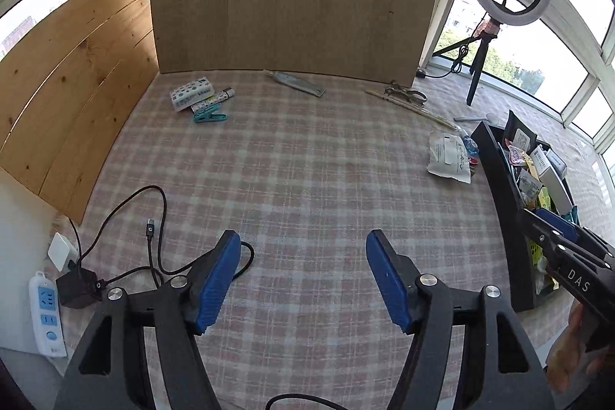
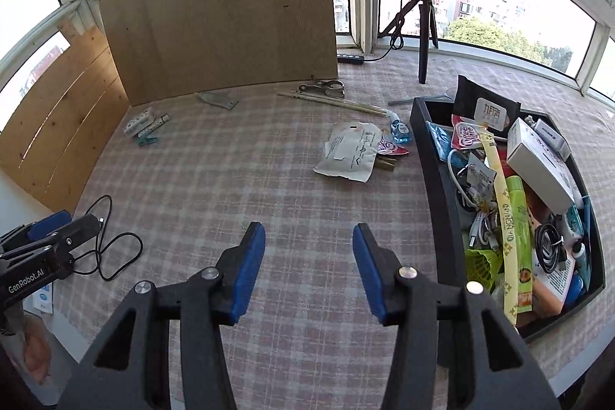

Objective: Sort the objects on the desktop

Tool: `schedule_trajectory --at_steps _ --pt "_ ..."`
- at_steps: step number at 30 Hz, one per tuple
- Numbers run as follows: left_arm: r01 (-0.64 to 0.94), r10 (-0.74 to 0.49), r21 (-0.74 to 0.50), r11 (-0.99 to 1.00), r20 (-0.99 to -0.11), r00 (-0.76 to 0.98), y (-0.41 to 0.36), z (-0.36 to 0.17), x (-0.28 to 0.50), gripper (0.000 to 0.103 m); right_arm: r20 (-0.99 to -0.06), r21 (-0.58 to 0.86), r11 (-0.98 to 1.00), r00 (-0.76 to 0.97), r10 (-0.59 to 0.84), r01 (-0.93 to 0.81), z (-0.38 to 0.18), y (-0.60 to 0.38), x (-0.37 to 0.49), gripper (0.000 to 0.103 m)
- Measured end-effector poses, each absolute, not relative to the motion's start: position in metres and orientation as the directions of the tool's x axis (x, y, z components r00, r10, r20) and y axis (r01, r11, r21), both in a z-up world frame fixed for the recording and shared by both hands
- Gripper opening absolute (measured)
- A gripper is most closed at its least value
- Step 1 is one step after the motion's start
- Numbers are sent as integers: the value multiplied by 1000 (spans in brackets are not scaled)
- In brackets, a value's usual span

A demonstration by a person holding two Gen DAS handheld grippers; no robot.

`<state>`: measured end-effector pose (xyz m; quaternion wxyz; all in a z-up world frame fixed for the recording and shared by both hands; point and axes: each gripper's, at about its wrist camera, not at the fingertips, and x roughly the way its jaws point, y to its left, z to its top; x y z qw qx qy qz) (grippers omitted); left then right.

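Black tongs (image 1: 303, 279) with ribbed blue pads (image 1: 215, 285), silver pivot screws, white "DAS" lettering.

Both grippers just hanging there, nothing in either one

The left gripper (image 1: 301, 279) had its blue pads spread wide, angled down. The right gripper (image 2: 309, 269) pointed down too, jaws parted but narrower. A hand (image 1: 572, 352) showed gripping its handle.

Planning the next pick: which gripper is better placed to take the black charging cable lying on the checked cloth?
Left. The left gripper hangs open beside the black charging cable; the right gripper is nearer the black tray.
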<state>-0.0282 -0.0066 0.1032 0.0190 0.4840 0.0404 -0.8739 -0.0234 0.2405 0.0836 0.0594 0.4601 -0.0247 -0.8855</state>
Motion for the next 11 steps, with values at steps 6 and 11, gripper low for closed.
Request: schedule_trajectory --at_steps 6,11 --pt "48 22 -55 -997 -849 -527 5 98 -31 77 -829 95 -993 -547 -115 65 74 245 -27 48" --pt "31 47 -75 -997 -845 -533 12 95 -33 77 -839 88 -995 -533 -103 54 67 246 -28 48"
